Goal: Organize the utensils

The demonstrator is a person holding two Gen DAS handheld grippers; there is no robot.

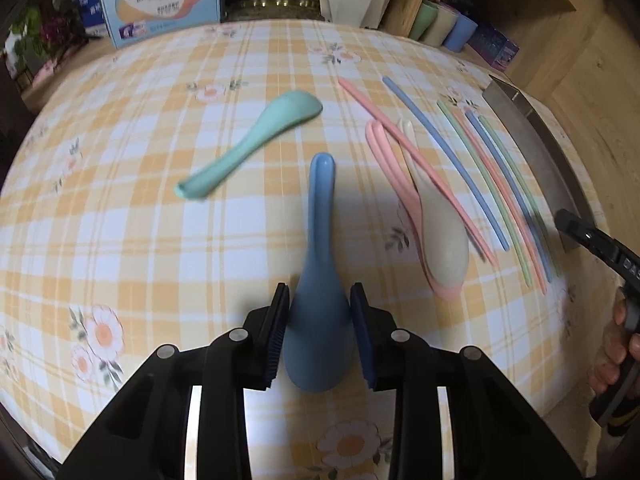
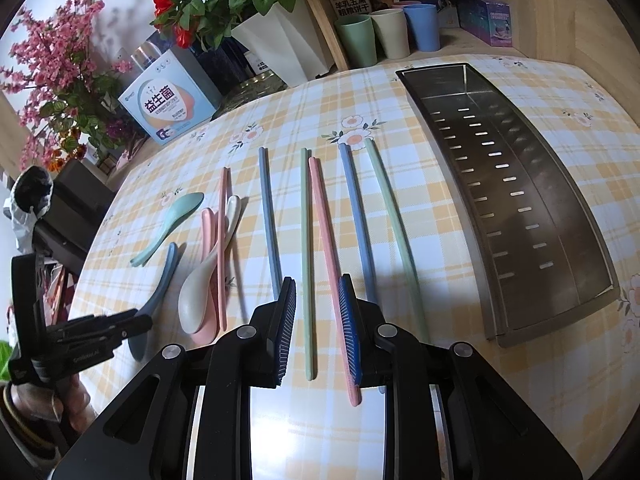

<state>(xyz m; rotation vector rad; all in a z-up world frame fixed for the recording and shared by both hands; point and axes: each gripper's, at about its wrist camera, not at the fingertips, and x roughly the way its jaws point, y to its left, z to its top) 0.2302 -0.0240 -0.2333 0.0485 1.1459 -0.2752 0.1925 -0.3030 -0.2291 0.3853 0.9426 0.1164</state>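
The left tool (image 1: 319, 334) straddles the bowl of a blue spoon (image 1: 319, 264) lying on the counter (image 1: 132, 240), pads close beside it, handle pointing straight ahead, the metal tray (image 2: 532, 208) well off to the right.

Four spoons (image 2: 208, 264), seven chopsticks (image 2: 306, 260), one metal tray (image 2: 532, 216), perhaps four cups (image 2: 390, 34) at twelve o'clock

left tongs (image 1: 319, 334): jaws part-open | right tongs (image 2: 318, 330): part-open, angled down
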